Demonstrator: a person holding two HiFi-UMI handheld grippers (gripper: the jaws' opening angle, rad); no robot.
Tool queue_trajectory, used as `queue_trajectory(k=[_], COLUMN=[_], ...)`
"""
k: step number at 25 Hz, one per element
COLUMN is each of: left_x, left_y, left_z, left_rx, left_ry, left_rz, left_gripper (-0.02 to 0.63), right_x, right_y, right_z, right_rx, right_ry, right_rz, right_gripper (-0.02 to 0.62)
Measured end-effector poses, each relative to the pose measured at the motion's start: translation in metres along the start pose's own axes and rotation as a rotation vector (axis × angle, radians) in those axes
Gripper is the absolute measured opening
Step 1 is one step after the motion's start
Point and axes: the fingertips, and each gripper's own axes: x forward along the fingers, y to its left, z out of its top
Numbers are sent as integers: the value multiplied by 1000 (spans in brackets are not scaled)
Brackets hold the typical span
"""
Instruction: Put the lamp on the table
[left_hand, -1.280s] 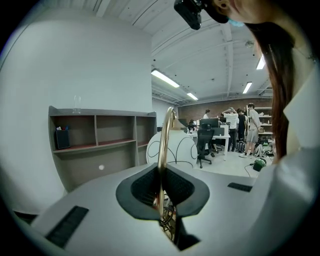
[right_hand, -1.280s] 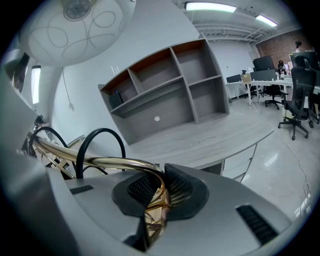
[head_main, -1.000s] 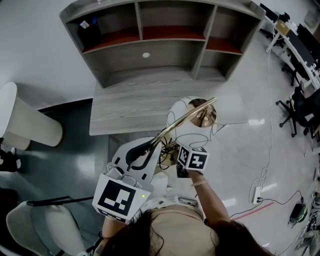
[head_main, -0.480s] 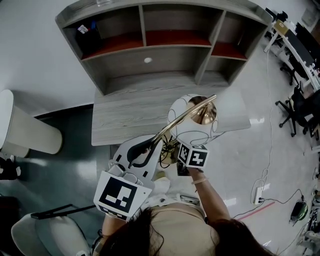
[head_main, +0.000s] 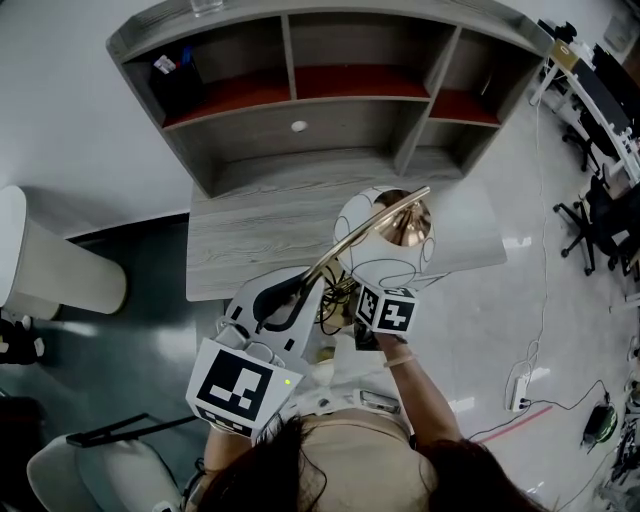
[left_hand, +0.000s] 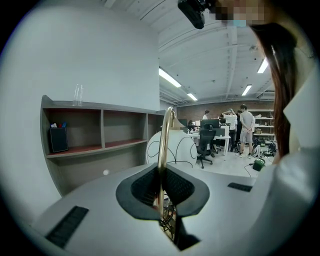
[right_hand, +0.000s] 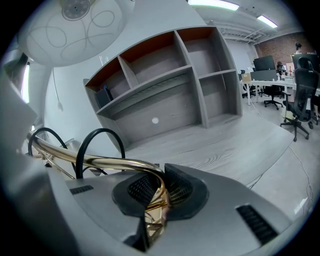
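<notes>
- Left gripper (left_hand: 161, 190) clamps tight on the lamp (head_main: 398, 232), jaws pinching its brass stem (left_hand: 164, 145).
- Right gripper (right_hand: 155, 197) grips the stem's curved part.
- Head view: lamp held aloft at frame centre, white shade (head_main: 352, 222) over the grey table's (head_main: 250, 225) near edge.

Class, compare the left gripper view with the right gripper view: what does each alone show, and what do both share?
Left only: the left gripper shut on the lamp's upright brass stem, plus the person's hair. Right only: the right gripper shut on the lamp's curved brass tube. Both: the shelf unit and the white globe shade.
</notes>
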Motion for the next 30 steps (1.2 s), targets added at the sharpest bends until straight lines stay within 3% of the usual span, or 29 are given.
queue_trajectory(k=[30], left_x=[75], left_y=[55], left_z=[13], left_rx=[-87], left_ry=[30], left_rz=[155], left_gripper=[21], right_x=[82], right_y=[-20], right_z=[60], right_rx=[-112], right_ry=[88], right_rz=[89], right_gripper=[44])
